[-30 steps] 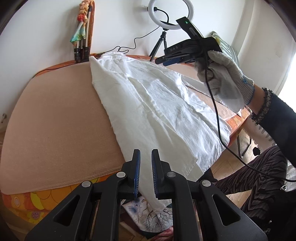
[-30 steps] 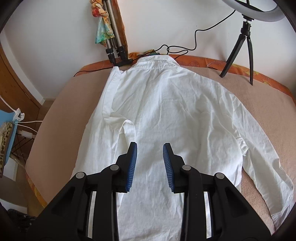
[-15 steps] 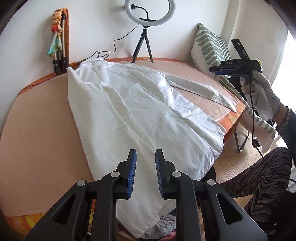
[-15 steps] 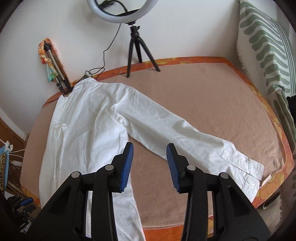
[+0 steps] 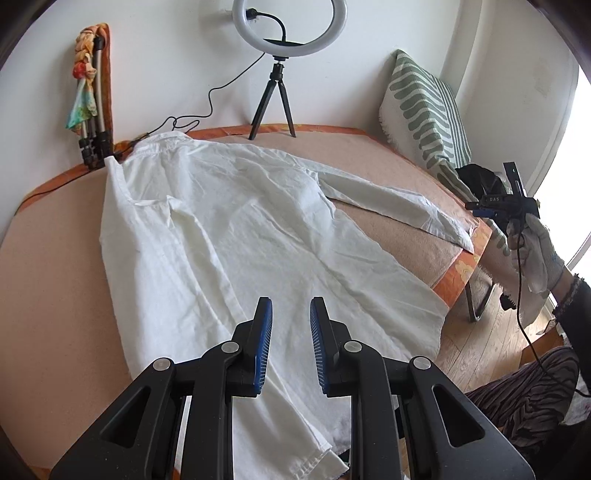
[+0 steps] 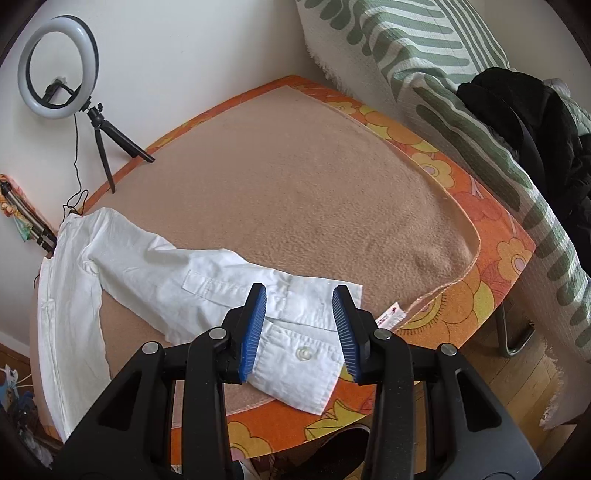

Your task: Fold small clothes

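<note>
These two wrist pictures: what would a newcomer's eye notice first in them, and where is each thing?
First, the white shirt spread over the tan blanket, its hem hanging over the near edge. Next, the buttoned cuff of its outstretched sleeve, lying at the blanket's corner right under the open right gripper, whose blue fingers stand apart above it. At the back, a ring light on a small tripod stands against the wall.

Shirt (image 5: 236, 236) spread on the blanket (image 5: 51, 280)
Ring light (image 5: 290, 29) behind its collar; cushion (image 5: 424, 110) right; one sleeve (image 6: 207, 284) reaching the blanket's edge.
</note>
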Motion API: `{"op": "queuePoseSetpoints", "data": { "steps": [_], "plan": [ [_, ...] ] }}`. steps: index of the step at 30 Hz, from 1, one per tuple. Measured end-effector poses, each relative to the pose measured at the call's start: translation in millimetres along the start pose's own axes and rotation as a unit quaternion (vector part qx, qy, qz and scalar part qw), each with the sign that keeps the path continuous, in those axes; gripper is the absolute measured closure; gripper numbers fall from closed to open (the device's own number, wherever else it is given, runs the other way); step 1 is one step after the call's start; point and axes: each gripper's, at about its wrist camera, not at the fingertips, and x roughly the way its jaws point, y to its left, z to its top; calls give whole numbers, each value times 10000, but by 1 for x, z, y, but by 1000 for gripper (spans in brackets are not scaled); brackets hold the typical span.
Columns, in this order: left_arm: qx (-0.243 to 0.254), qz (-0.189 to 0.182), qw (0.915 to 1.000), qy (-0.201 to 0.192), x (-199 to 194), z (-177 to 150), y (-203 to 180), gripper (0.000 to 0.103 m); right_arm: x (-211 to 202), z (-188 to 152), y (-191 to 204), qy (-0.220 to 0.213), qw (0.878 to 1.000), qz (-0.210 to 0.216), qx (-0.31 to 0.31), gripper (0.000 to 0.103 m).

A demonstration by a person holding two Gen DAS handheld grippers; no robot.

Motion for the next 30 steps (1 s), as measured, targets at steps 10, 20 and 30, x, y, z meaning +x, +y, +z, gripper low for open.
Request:
{"op": "queuePoseSetpoints", "data": {
  "steps": [10, 20, 30],
  "plan": [
    [132, 56, 9999, 70, 17, 19, -17, 84, 47, 12, -57, 54, 9987, 243, 434, 63],
    [237, 145, 9996, 3, 16, 23, -17, 84, 54, -5, -16, 41, 9978, -404, -520, 96],
    [85, 201, 9997, -130, 7, 12, -7, 84, -36, -15, 37, -485, 9959, 708, -284, 98]
  ]
}}
